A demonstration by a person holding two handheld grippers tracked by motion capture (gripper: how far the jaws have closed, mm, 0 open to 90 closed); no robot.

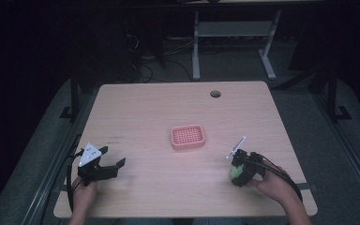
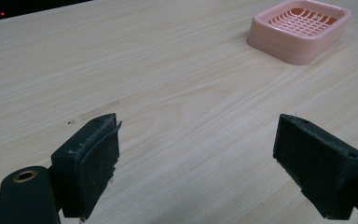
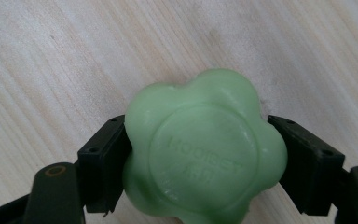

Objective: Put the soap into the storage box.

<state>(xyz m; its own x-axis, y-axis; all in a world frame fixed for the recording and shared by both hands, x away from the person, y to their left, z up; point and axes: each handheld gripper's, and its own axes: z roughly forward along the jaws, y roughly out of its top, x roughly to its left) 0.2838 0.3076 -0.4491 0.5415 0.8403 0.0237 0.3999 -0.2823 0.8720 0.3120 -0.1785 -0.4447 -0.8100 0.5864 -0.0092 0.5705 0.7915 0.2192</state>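
Green flower-shaped soap, lobed round the edge and stamped with raised lettering on its flat face, sat clamped between the two black fingers of the right gripper, one finger pressed against each side. Rested on or just above the pale wooden bench directly beneath those fingers; contact with the surface could not be told. Seen from the high view as a small green lump at the tip of the right gripper, near the bench's front right corner, with the right hand behind it and a cable trailing back along the wrist.

Ahead of those fingers and off toward the bench's middle, well apart from the soap, lay a pink slotted soap dish, rectangular with rounded corners, upright and with nothing visible in it.

Far across from the soap, near the front left edge, hovered the left gripper, grey three-cornered plate on top, held by the left hand. Fingers spread wide apart, nothing between them but bare bench. Beyond and to the right of those fingers in the left gripper view, the same pink dish, well clear of both.
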